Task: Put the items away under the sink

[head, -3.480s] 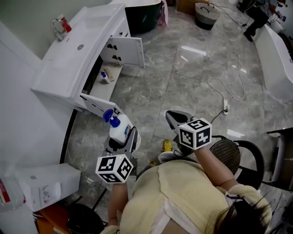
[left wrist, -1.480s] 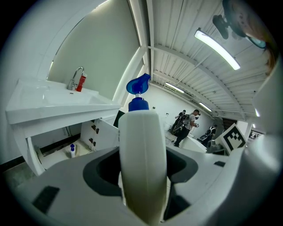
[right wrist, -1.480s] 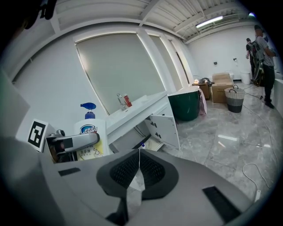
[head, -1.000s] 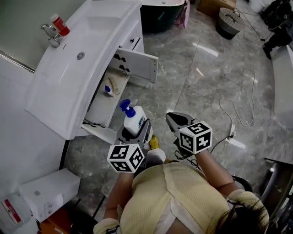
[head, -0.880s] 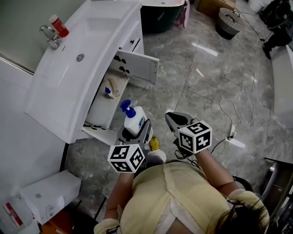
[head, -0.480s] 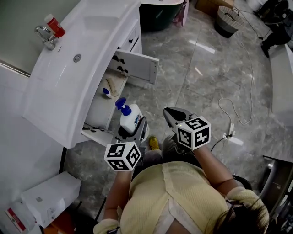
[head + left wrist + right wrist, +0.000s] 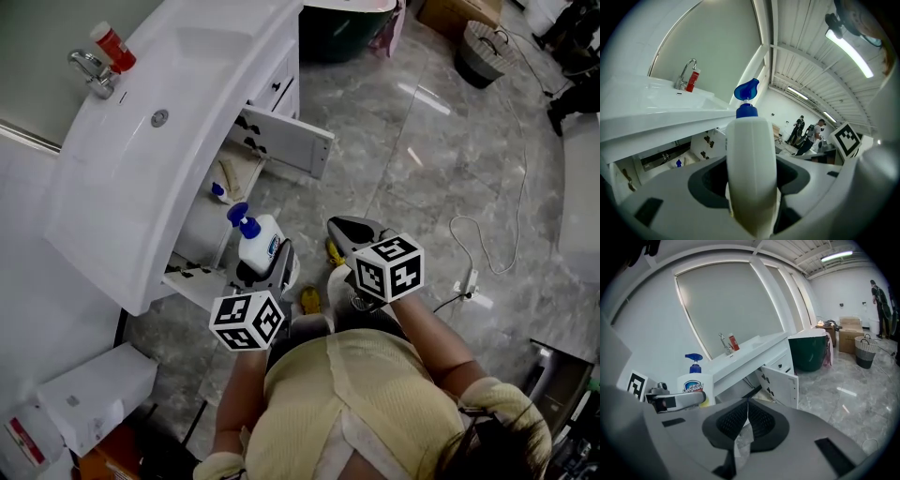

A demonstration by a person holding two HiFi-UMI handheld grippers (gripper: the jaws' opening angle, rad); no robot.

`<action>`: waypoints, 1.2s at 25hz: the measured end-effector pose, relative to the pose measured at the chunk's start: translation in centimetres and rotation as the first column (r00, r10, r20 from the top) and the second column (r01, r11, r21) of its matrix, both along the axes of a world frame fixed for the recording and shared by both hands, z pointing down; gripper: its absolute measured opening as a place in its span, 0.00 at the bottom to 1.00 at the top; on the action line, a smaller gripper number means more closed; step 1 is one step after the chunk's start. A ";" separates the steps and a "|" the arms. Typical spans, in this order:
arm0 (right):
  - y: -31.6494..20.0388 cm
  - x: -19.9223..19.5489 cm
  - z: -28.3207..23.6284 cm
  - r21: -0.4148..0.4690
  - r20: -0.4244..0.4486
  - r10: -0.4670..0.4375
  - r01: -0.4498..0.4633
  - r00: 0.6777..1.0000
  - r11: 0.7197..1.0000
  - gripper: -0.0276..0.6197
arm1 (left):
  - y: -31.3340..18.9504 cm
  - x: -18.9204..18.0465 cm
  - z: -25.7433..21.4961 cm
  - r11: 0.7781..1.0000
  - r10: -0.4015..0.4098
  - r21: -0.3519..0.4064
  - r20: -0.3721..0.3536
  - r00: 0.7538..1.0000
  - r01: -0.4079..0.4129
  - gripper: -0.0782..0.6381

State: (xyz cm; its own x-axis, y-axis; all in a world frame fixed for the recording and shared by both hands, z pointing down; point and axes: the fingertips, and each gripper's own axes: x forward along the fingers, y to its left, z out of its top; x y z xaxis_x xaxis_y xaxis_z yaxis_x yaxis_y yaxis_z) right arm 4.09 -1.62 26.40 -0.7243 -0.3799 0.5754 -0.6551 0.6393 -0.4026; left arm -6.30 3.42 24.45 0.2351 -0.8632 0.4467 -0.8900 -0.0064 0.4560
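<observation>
A white pump bottle (image 7: 256,246) with a blue pump head stands upright in my left gripper (image 7: 269,267), which is shut on its body (image 7: 750,159). It hangs just in front of the open white sink cabinet (image 7: 202,211), near the lower door (image 7: 192,281). On the cabinet shelf lie a small blue-capped bottle (image 7: 217,191) and a beige item (image 7: 231,176). My right gripper (image 7: 347,232) is beside the left one. It (image 7: 747,411) is shut on a thin pale scrap (image 7: 740,439) that hangs from its jaws.
The second cabinet door (image 7: 292,141) swings out over the marble floor. A faucet (image 7: 89,75) and red tube (image 7: 111,47) stand on the sink top. A dark green tub (image 7: 342,23), a woven basket (image 7: 486,39), a floor cable (image 7: 469,281) and a white box (image 7: 94,394) lie around.
The person has stepped closer to the cabinet. The left gripper has carried the bottle left toward the open lower door; the right gripper came along, still shut.
</observation>
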 end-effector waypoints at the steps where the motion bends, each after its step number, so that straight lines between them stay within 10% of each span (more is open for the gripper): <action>1: -0.7 -0.2 0.2 -0.005 -0.002 -0.018 0.018 1.000 1.000 0.09 | -0.6 -0.1 0.2 1.000 -0.017 -0.004 -0.002 1.000 0.017 0.52; 30: -12.5 -5.6 10.5 -0.124 -0.039 -0.257 0.250 0.966 0.960 0.09 | -11.6 -4.0 12.4 0.964 -0.252 -0.078 0.053 0.966 0.256 0.52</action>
State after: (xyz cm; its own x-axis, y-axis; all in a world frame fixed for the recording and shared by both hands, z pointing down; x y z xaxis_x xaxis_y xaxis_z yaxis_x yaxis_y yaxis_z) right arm -1.52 -14.12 36.93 -0.7547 -0.1155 0.6458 -0.5004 0.7380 -0.4527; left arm -10.27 -8.15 36.81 -0.0082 -0.8515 0.5243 -0.8760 0.2589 0.4068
